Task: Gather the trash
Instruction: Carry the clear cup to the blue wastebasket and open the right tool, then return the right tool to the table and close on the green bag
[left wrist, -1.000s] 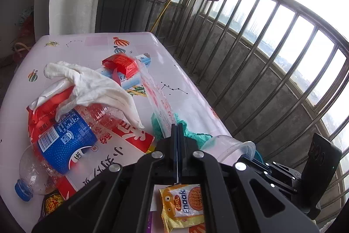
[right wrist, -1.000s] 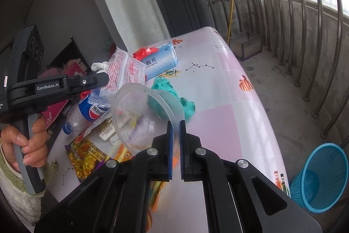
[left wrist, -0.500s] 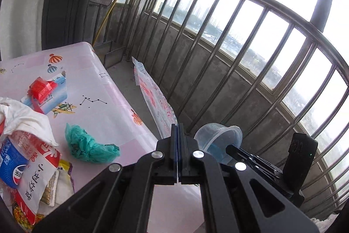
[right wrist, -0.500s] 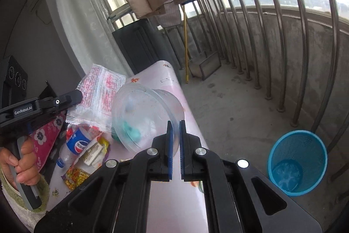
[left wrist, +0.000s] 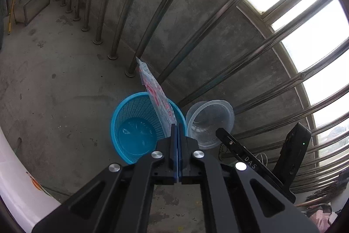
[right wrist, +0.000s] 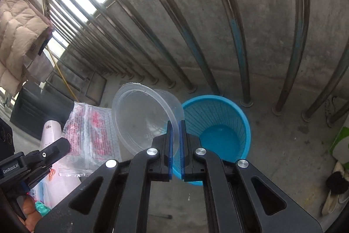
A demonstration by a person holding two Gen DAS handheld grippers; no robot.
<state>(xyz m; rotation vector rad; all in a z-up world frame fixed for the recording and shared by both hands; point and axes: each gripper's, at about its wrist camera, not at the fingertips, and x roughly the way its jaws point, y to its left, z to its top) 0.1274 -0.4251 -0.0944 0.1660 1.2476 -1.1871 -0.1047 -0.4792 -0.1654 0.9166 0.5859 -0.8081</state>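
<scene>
My left gripper is shut on a clear plastic wrapper with red print, held edge-on over the blue mesh trash bin on the concrete floor. The wrapper also shows in the right wrist view. My right gripper is shut on the rim of a clear plastic cup, held just left of and above the bin. The cup also shows in the left wrist view, beside the bin's right rim. The bin looks empty.
A metal balcony railing on a concrete wall stands right behind the bin. The white table edge is at lower left. A beige coat hangs on the rail. Shoes lie at right.
Both grippers have swung away from the table and down toward the floor, carrying the wrapper and the cup. The blue bin is now directly beneath them.
</scene>
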